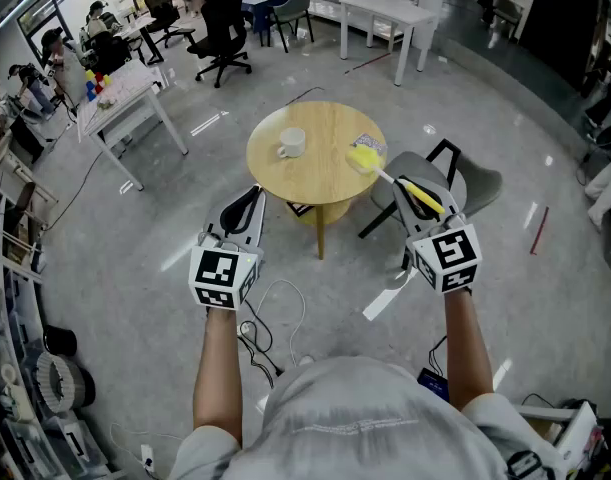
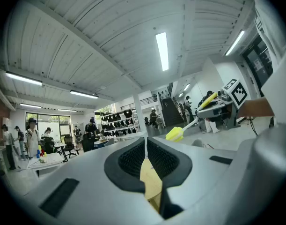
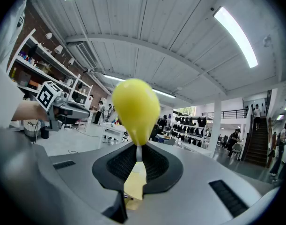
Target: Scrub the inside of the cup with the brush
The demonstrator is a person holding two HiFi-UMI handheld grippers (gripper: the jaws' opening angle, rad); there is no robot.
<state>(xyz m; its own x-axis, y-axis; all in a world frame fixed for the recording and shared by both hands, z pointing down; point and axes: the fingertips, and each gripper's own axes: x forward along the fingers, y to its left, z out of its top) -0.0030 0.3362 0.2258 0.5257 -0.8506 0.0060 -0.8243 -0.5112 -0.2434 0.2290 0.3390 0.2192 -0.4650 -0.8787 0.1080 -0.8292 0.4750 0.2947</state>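
While the right tongs point(image 1: 417, 198) pinch the yellow brush point(image 1: 365, 157) by its handle, the white cup point(image 1: 291, 143) stands unheld on the round bench point(image 1: 320, 180), apart from the brush head. With the left tongs point(image 1: 247, 204) pressed together and empty, scrubbing could tip or shove the cup.

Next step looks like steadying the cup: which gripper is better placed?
Left. The left gripper is empty, jaws together, and the cup stands on the table's left half, nearer it. The right gripper is shut on the brush.
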